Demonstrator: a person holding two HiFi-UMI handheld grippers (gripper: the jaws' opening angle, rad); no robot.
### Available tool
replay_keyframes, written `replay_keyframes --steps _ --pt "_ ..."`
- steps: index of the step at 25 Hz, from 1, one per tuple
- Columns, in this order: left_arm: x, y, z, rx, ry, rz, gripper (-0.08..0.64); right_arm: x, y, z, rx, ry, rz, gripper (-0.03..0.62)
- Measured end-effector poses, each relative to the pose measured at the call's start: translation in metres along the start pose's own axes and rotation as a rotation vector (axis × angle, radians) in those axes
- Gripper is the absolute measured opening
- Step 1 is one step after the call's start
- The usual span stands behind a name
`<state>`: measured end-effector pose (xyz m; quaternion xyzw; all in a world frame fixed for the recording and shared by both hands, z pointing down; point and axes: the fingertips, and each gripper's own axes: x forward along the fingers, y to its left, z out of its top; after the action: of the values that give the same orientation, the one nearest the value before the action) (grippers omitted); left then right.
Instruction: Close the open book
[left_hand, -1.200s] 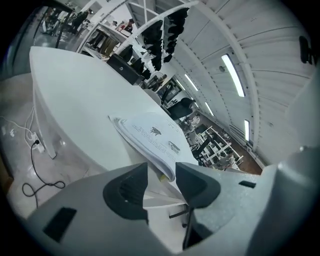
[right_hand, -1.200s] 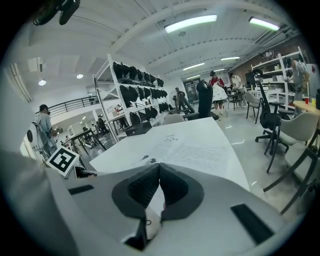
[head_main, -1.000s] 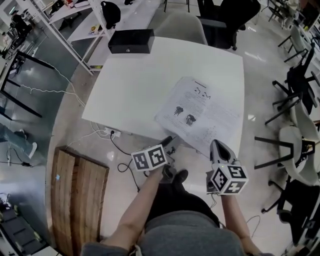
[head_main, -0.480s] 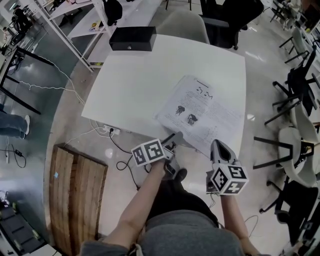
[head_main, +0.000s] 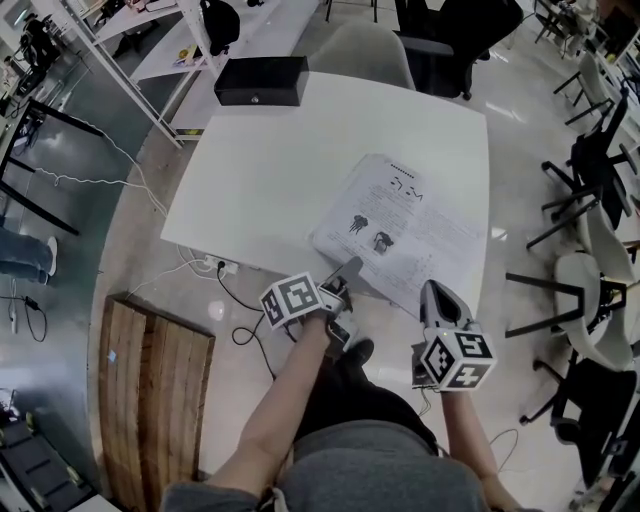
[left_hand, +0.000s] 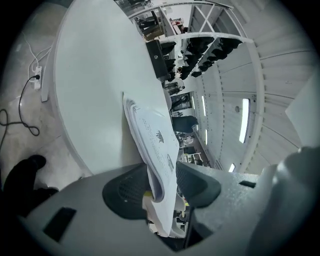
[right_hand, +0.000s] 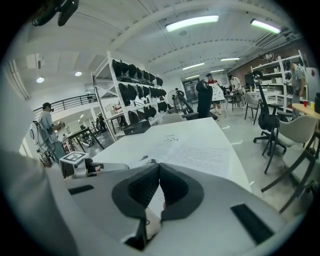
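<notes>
The open book (head_main: 400, 232) lies flat on the white table (head_main: 270, 170), near its front right corner, with printed pages and small pictures showing. My left gripper (head_main: 346, 270) is at the book's near left corner; in the left gripper view a bundle of pages (left_hand: 156, 140) runs between the jaws of the left gripper (left_hand: 162, 175), and both pads press on it. My right gripper (head_main: 434, 293) is at the book's near right edge. In the right gripper view its jaws meet at the tips of the right gripper (right_hand: 160, 167), with a strip of white page pinched below; the book (right_hand: 195, 149) spreads out beyond.
A black box (head_main: 262, 81) stands at the table's far left edge. A grey chair (head_main: 360, 50) is behind the table, and several chairs (head_main: 600, 290) stand to the right. A wooden pallet (head_main: 160, 390) and a power strip (head_main: 222, 265) lie on the floor at the left.
My left gripper has moved up and right from below the table edge to the book's near left corner and taken pages between its jaws. The right gripper has stayed put.
</notes>
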<state>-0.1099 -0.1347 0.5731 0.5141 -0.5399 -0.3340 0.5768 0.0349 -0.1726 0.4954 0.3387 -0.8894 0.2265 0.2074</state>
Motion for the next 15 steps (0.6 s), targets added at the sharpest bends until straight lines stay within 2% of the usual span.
replay_keyframes --steps 8,12,15 --pt "-0.0008 0.0027 0.0020 -0.084 0.022 -0.048 0.164 0.0008 0.0037 -0.0014 0.004 0.001 -0.007 0.005" --pt "-0.0008 0.0082 0.0012 -0.039 0.038 0.011 0.087 0.0006 0.0049 -0.0011 0.008 -0.003 -0.011 0.005" --pt "-0.0010 0.0065 0.0011 -0.001 0.048 0.034 0.058 -0.0008 0.0046 -0.0005 0.012 -0.009 -0.017 0.005"
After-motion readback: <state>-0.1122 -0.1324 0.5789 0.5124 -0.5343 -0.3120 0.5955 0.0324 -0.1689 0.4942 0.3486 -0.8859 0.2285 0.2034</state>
